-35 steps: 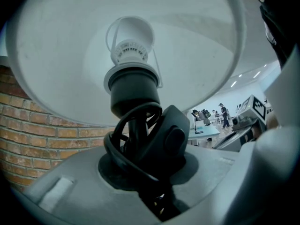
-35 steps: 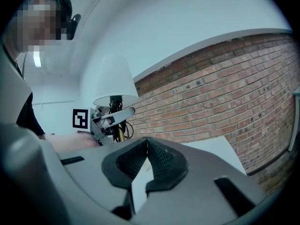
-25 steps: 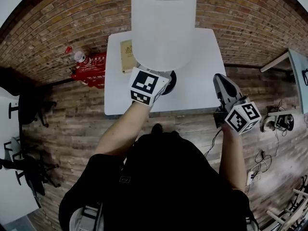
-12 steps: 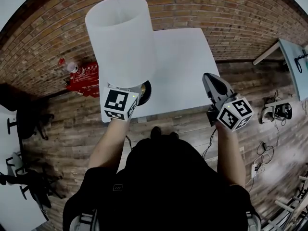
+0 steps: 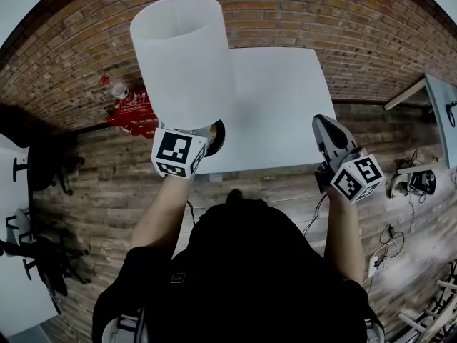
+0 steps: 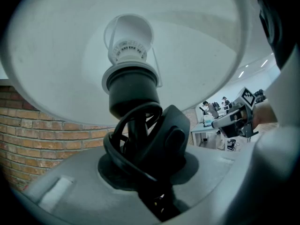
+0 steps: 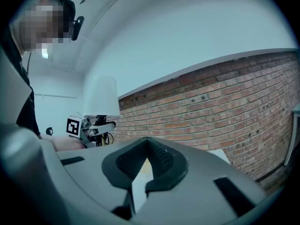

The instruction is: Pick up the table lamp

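The table lamp has a tall white shade [image 5: 183, 59] and a round black base [image 5: 214, 136]. In the head view it stands over the front left corner of the white table [image 5: 282, 113]. My left gripper [image 5: 187, 145] is under the shade, its marker cube nearest me. In the left gripper view the left gripper [image 6: 140, 142] is shut on the lamp's black stem [image 6: 133, 121], where a cord loops, below the socket [image 6: 129, 46]. My right gripper [image 5: 330, 136] hovers off the table's front right edge. Its jaws meet at the tips with nothing between them [image 7: 147, 146].
A red box with a bottle on it [image 5: 132, 109] lies on the wooden floor left of the table. Dark chairs [image 5: 43, 163] stand further left. Another table's corner [image 5: 439, 98] and loose cables [image 5: 414, 184] are at the right. A brick wall runs behind the table.
The lamp and my left gripper have moved left, from the table's middle front to its front left corner. The shade now hides the tan book. My right gripper has stayed in place.
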`<state>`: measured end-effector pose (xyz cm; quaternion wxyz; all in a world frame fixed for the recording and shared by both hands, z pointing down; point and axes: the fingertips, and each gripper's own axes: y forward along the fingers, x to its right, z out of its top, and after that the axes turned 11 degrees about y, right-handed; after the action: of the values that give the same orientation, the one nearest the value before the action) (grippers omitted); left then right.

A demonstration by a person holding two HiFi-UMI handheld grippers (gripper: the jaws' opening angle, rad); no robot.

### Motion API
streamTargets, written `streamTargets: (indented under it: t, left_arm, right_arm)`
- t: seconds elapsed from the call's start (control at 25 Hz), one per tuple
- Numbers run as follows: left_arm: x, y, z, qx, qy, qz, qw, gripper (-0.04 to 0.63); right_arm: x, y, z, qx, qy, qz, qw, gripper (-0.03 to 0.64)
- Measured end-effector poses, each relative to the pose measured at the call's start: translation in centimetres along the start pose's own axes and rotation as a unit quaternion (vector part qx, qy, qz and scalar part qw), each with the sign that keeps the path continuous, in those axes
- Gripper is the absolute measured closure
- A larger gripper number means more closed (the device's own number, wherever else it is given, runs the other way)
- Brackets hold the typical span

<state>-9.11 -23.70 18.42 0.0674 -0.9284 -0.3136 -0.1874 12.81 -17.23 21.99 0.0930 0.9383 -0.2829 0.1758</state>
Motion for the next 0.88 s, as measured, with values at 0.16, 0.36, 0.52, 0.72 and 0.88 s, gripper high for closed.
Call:
streamTargets:
  t: [0.16,0.36,0.52,0.72,0.88]
  left_arm:
    - [-0.6,-0.3,0.2,0.004,-0.001,0.002,1.0000,0.485]
    - [-0.2,-0.5,0.5,0.007,-0.001,0.001,1.0000,0.485]
    - [0.2,-0.2,0.8,0.008,-0.001,-0.001,1.0000,0.485]
    - [0.9,0.0,1.0,0.005,0.001,-0.006,1.0000,0.485]
    - [1.3,0.0,0.9,0.002,-0.001,-0.010,0.9999,0.485]
  right_arm:
    - [-0.9,0.8,0.0,-0.002,-0.004,0.006,1.000,0.604]
    - [-1.4,0.9,-0.2,-0.009,-0.019,0.012,1.000,0.604]
    - [-1.3,0.6,-0.4,-0.015,-0.026,0.011,0.999,0.604]
    - [-1.5,0.3,-0.7,-0.020,-0.026,0.020,0.999,0.604]
    - [-1.6,0.4,-0.9,-0.021,-0.020,0.022,0.999,0.604]
